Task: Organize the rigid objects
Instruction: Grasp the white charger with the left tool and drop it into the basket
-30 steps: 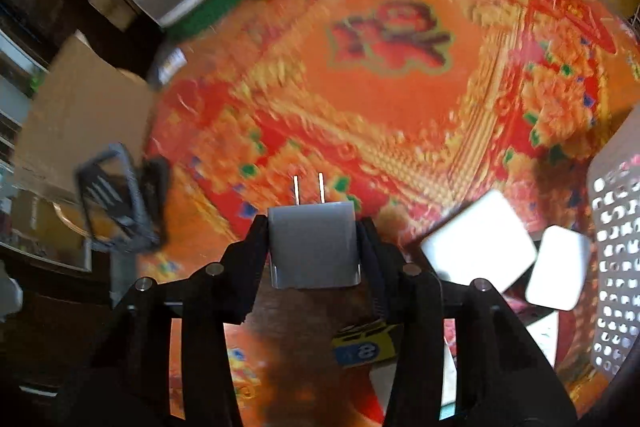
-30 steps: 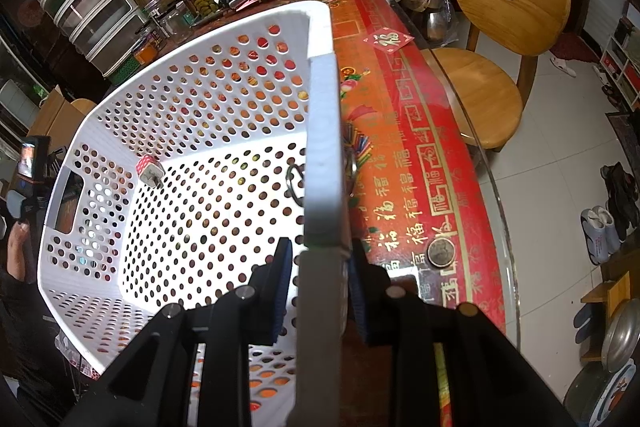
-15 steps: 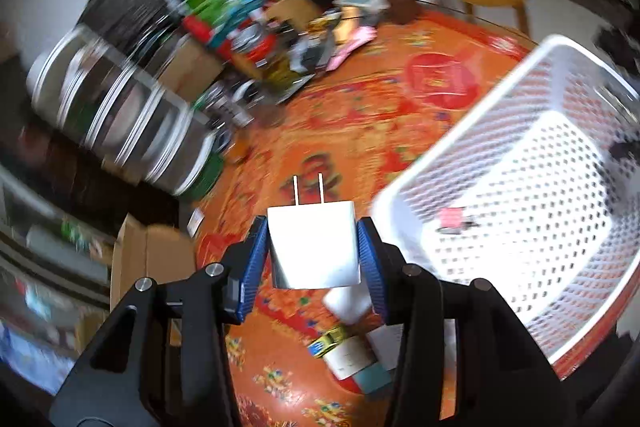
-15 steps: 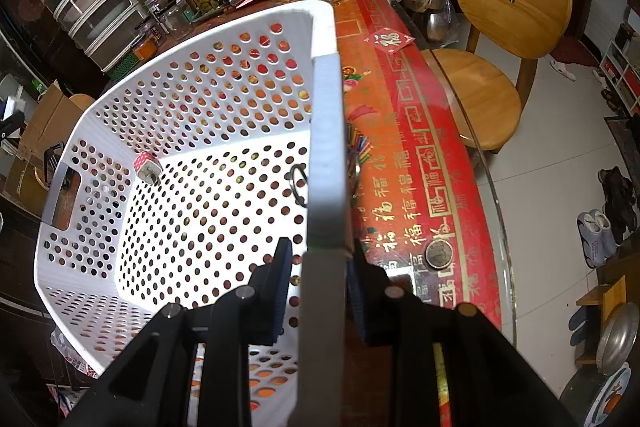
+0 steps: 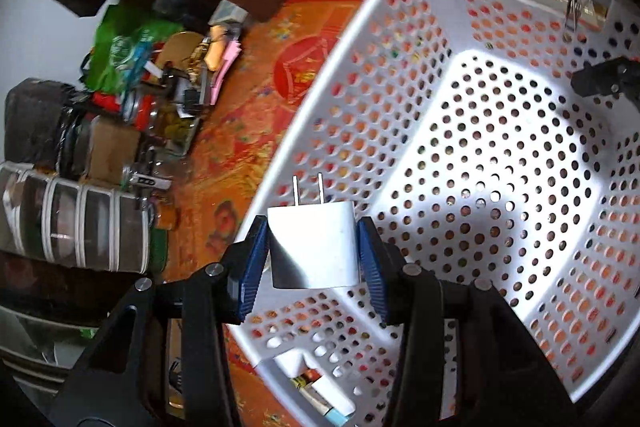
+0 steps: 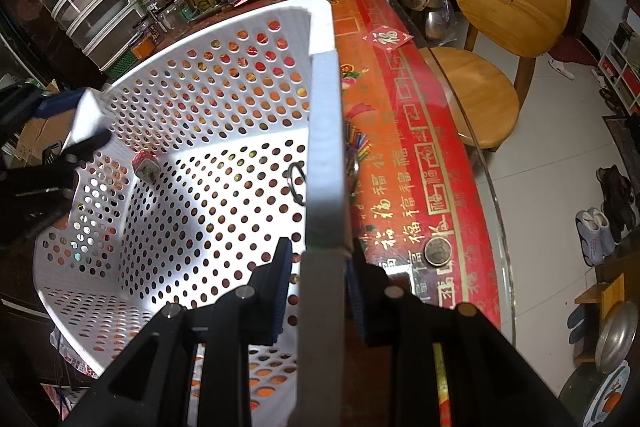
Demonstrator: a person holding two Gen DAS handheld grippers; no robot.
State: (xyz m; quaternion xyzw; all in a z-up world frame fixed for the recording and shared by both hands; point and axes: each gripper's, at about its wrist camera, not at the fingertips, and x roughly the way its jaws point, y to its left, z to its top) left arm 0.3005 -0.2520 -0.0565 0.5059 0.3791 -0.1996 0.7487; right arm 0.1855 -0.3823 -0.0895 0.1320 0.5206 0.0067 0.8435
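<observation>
left claw (image 5: 314, 253): gripping a white plug adapter (image 5: 312, 247), held over the basket's near rim
right claw (image 6: 318, 291): clamped on the white perforated basket (image 6: 200, 131) wall
done: one small item (image 6: 146, 166) inside
left: release adapter; more pieces on the table (image 6: 404, 163)

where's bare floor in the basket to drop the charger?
Most of the white basket floor is bare, between the small red-patterned item by the far wall and the black ring near the clamped rim. The charger hangs over its edge.
</observation>
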